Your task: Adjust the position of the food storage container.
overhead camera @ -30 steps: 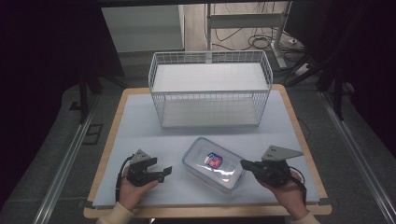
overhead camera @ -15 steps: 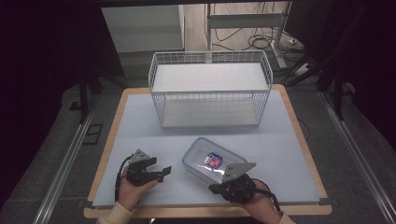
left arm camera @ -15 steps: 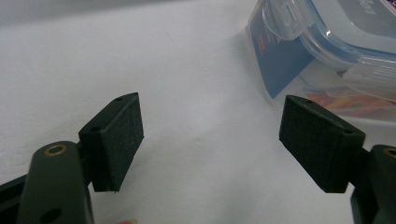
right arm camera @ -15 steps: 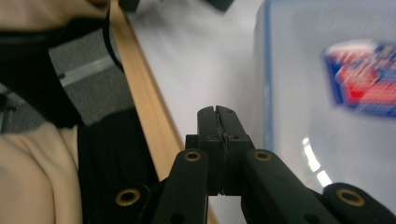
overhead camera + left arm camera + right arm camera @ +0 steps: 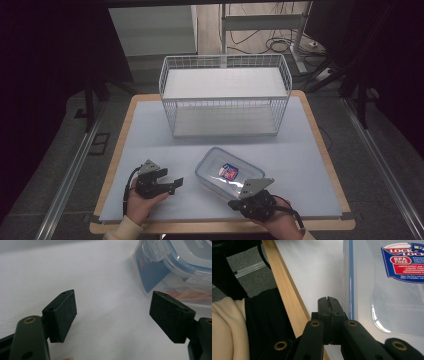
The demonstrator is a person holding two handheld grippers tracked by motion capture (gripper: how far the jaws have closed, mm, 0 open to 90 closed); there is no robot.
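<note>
I have one container (image 5: 229,173) on the table (image 5: 150,125), lying in the lower centre of the high view, closed under a clear lid with blue trim and a red-and-blue label. Its long axis runs diagonally, from upper left to lower right of that frame.

My right gripper (image 5: 235,204) sits at the lower right of the high view, just at the container's near end. Its jaws are pressed together with nothing between them. In the right gripper view, the tips (image 5: 327,305) lie just left of the lid's blue edge (image 5: 351,277), close beside it; I cannot tell whether they touch. The container therefore lies to the right of and ahead of these jaws.

My left gripper (image 5: 175,183) rests at the lower left of the high view, jaws spread wide and empty. In the left gripper view the container (image 5: 175,267) stands in the upper right, beyond the right-hand pad (image 5: 170,315) and apart from it.

Judgement: the right hand is the nearer of the two, and the coming move turns on the shut tips meeting the lid's edge or a latch on that near side.

Count: one container, one wire basket (image 5: 225,95) at the upper centre, well apart from the container, and two grippers.
</note>
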